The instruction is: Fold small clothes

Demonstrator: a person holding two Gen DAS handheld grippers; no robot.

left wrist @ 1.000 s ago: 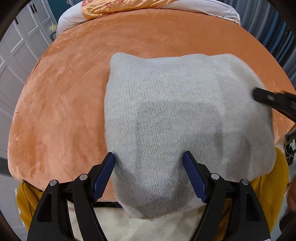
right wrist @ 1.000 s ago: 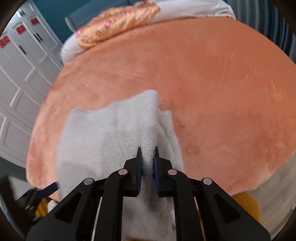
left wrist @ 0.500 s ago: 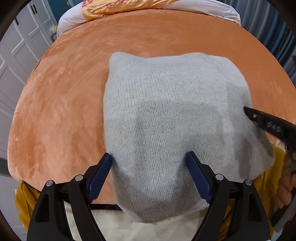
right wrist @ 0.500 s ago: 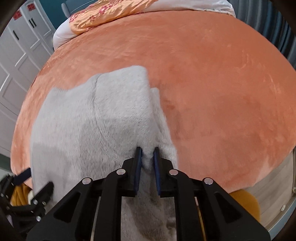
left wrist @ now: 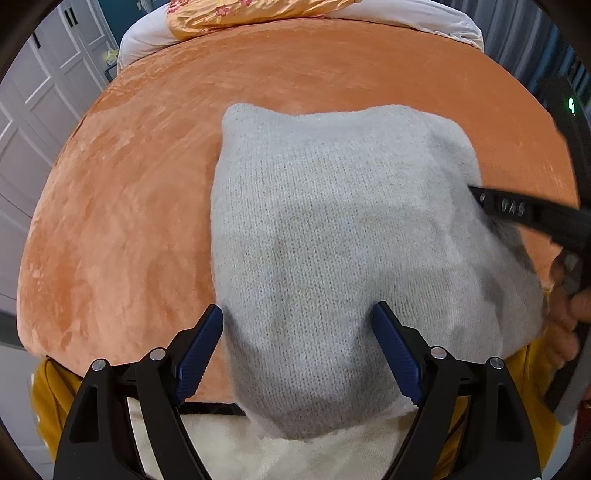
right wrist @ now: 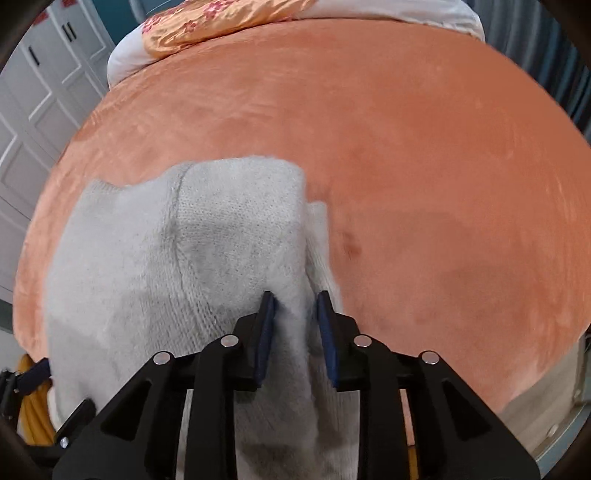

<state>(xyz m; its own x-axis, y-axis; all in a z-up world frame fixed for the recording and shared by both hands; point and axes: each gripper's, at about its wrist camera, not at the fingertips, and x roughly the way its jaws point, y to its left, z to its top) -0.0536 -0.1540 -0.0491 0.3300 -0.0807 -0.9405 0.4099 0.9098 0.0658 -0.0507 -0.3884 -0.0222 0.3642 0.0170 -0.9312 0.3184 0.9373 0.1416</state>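
A light grey knitted garment (left wrist: 332, 240) lies folded on the orange bed cover (left wrist: 129, 203), its near end hanging over the bed's front edge. My left gripper (left wrist: 301, 328) is open, its blue pads on either side of the garment's near left part, holding nothing. In the right wrist view the garment (right wrist: 221, 240) shows a folded right edge. My right gripper (right wrist: 293, 314) has its jaws parted a little around that edge, loose on the cloth. The right gripper also shows in the left wrist view (left wrist: 517, 210) at the garment's right side.
A cream cloth (left wrist: 258, 443) and yellow fabric (left wrist: 48, 398) lie below the bed's front edge. An orange floral pillow (left wrist: 258, 11) and white bedding (left wrist: 147, 40) sit at the far end. White wardrobe doors (left wrist: 29, 122) stand to the left.
My right gripper's jaws have spread apart from their shut hold on the garment's right edge, and it has swung leftward over the cloth. The left gripper has stayed open and drawn back slightly.
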